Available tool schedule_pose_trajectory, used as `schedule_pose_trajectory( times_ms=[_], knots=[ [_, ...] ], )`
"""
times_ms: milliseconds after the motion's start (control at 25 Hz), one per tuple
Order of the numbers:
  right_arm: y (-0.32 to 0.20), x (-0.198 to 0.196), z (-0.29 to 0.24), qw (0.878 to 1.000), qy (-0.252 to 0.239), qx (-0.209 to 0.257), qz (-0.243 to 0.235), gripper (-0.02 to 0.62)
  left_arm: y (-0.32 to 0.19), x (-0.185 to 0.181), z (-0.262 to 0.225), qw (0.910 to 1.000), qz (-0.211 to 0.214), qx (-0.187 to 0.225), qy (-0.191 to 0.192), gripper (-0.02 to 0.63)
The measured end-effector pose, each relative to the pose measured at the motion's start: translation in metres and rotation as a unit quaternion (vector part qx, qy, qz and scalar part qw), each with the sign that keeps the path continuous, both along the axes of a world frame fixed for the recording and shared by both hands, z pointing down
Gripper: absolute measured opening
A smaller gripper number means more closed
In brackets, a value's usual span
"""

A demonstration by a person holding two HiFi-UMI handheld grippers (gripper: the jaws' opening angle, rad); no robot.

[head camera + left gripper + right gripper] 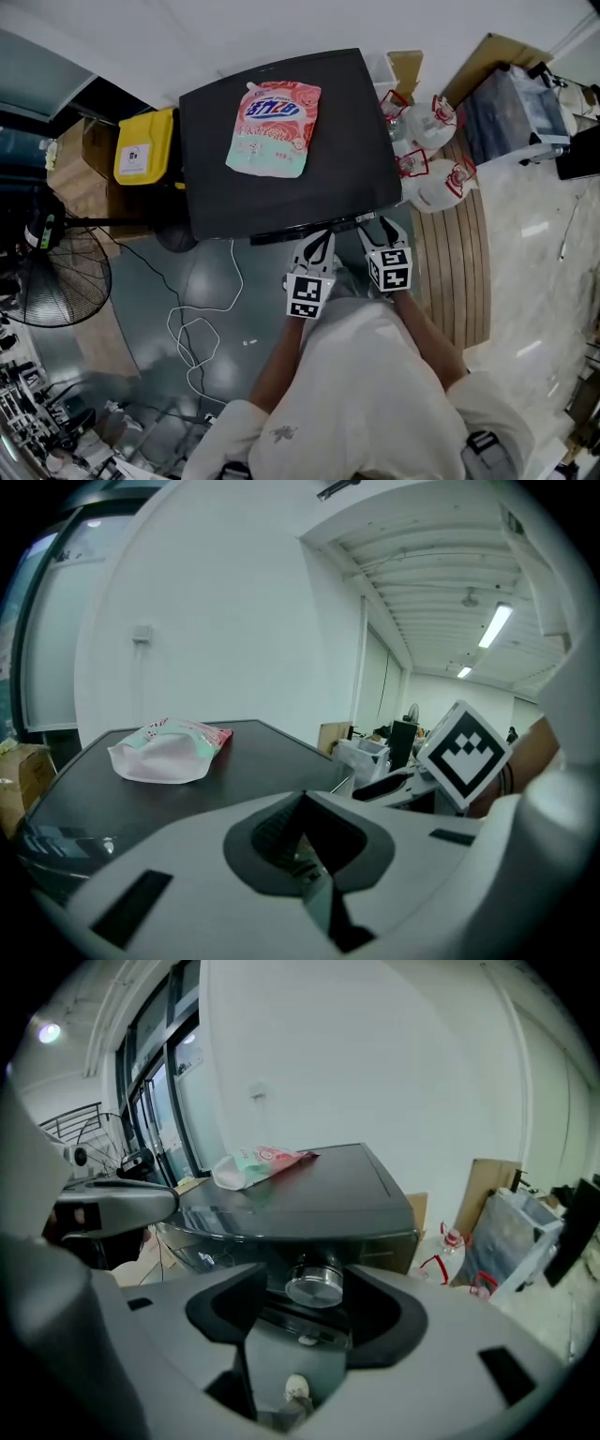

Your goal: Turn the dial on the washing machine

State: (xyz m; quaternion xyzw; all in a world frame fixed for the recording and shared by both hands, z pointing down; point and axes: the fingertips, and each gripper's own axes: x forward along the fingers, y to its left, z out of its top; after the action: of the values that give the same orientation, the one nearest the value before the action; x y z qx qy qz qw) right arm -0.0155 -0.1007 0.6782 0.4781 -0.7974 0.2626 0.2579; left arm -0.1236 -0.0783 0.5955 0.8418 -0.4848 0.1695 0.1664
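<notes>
r. gripper [314, 1290], jaws apart, straddles the round silver metal dial [315, 1284] at the 6 o'clock edge of the dark grey washing machine [347, 169], pads not touching; l. gripper [306, 797] closed, empty, at its 9 o'clock.

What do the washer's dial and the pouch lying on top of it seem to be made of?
Dial: probably metal or chromed plastic, since its silvery face and rim catch the light. Pouch: soft printed plastic film, glossy and wrinkled, sagging flat on the dark washer top.
</notes>
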Motion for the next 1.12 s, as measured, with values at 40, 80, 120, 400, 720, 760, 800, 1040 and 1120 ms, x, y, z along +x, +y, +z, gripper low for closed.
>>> schedule_pose_trajectory(
  times_ms=[40, 80, 120, 400, 720, 760, 800, 1040, 1120],
  knots=[
    [-0.001, 0.000, 0.004, 1.000, 0.001, -0.003, 0.004, 0.265, 0.000, 0.001, 0.002, 1.0000, 0.001, -0.003, -0.001, 0.013],
    [-0.003, 0.000, 0.008, 1.000, 0.002, -0.007, 0.008, 0.272, 0.001, 0.002, 0.004, 1.0000, 0.002, -0.005, -0.002, 0.013],
    [-0.004, 0.000, 0.012, 1.000, 0.002, -0.012, 0.013, 0.275, 0.001, 0.003, 0.006, 1.0000, 0.003, -0.008, -0.003, 0.012],
    [-0.008, 0.003, 0.039, 0.998, -0.002, -0.043, 0.045, 0.285, 0.008, 0.007, 0.019, 0.9997, 0.009, -0.022, -0.008, 0.012],
    [-0.013, -0.001, 0.049, 0.997, -0.010, -0.052, 0.059, 0.279, 0.010, 0.006, 0.021, 0.9997, 0.006, -0.023, -0.006, 0.013],
    [-0.014, -0.001, 0.050, 0.997, -0.011, -0.052, 0.060, 0.278, 0.010, 0.005, 0.021, 0.9997, 0.006, -0.023, -0.006, 0.012],
    [-0.014, -0.001, 0.050, 0.997, -0.012, -0.053, 0.061, 0.276, 0.010, 0.005, 0.021, 0.9997, 0.006, -0.023, -0.006, 0.012],
    [-0.013, 0.000, 0.049, 0.994, -0.044, -0.067, 0.069, 0.275, 0.014, 0.005, 0.023, 0.9997, 0.004, -0.024, -0.007, 0.012],
    [-0.013, 0.000, 0.050, 0.992, -0.066, -0.073, 0.073, 0.275, 0.015, 0.006, 0.024, 0.9997, 0.003, -0.024, -0.008, 0.012]
  ],
)
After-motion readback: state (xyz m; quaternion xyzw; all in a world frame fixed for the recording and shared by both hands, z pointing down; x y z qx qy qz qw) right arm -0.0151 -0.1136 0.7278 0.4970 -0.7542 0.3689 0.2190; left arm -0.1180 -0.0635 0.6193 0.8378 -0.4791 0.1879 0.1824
